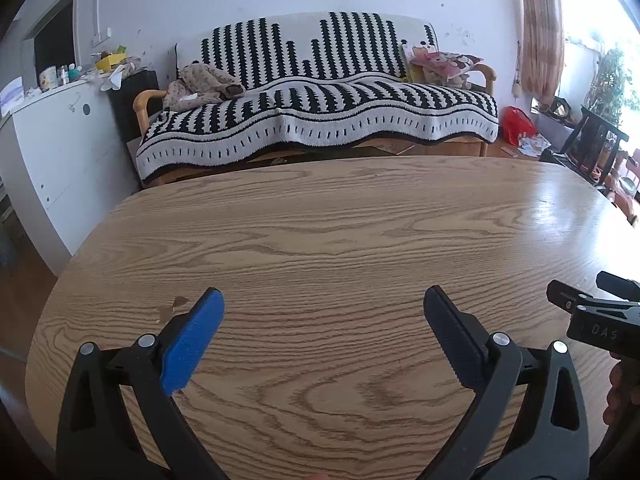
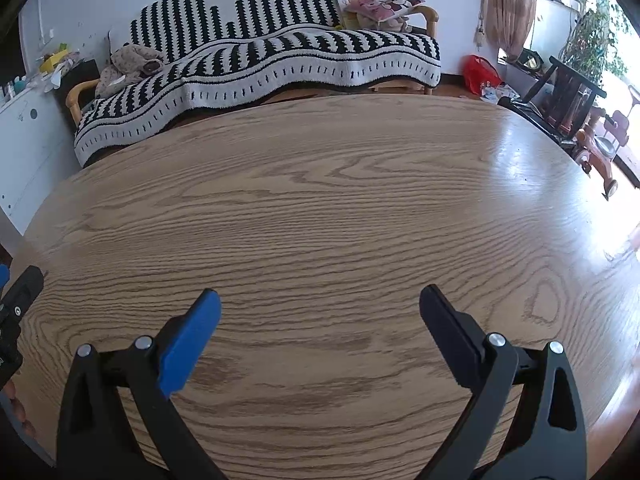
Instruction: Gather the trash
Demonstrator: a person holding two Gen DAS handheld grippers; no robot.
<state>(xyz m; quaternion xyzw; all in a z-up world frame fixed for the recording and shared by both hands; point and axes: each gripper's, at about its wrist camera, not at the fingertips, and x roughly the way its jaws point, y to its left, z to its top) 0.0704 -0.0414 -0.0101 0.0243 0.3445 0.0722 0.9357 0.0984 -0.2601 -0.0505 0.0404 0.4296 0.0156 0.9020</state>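
**Operator:** Nearest my left camera, low in the frame, is the left gripper (image 1: 324,300), its jaws spread wide with nothing between them. One pad is blue, on the left side of the picture; the other is dark, on the right.

**Colleague:** And the other one?

**Operator:** Same on my right camera: the right gripper (image 2: 320,298) stands apart too, bare wood showing in the gap. I also catch its black body at the right edge of the left view, with a bit of hand (image 1: 620,392) under it.

**Colleague:** What are they over?

**Operator:** Both hang above a rounded wooden table (image 1: 340,224) that fills the middle of each frame. A small stain (image 1: 176,305) sits on the wood just left of the blue pad in the left view.

**Colleague:** Where is the trash?

**Operator:** I see none on the tabletop. The only likely litter I can make out is scattered paper (image 1: 532,145) on the floor at the right of the frame, beyond the table's far edge, just beside a red bag (image 1: 516,122). It is too small for me to say what it is.

**Colleague:** Anything else?

**Operator:** A sofa (image 1: 320,92) under a black-and-white striped cover runs across the upper middle, with a crumpled cloth (image 1: 204,86) on its left end and a pink cushion (image 1: 444,60) on its right. A white cabinet (image 1: 60,148) stands at the left, a curtain (image 1: 538,28) hangs in the upper right
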